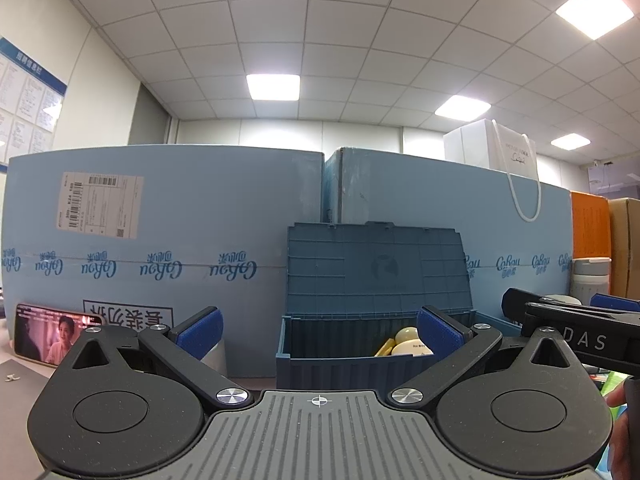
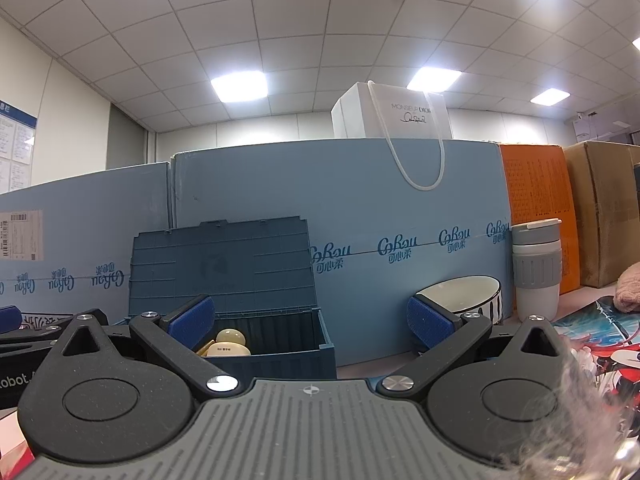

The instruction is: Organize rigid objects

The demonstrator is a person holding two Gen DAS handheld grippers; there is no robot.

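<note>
A dark blue storage box [image 1: 352,368] stands open on the desk, its lid [image 1: 376,268] leaning back against the light blue cartons. Cream and yellow rigid pieces [image 1: 406,342] lie inside. My left gripper [image 1: 320,332] is open and empty, level with the box's front rim. The box also shows in the right wrist view [image 2: 280,344], with the cream pieces [image 2: 230,342] in it. My right gripper [image 2: 310,320] is open and empty, just right of the box. The right gripper's body shows at the right edge of the left wrist view [image 1: 576,328].
Light blue cartons [image 1: 160,240] form a wall behind. A phone [image 1: 52,334] showing video leans at the left. A white bowl [image 2: 464,296] and a grey-white cup [image 2: 536,270] stand right of the box. Orange [image 2: 536,208] and brown cartons stand at far right; a white bag [image 2: 396,114] sits on top.
</note>
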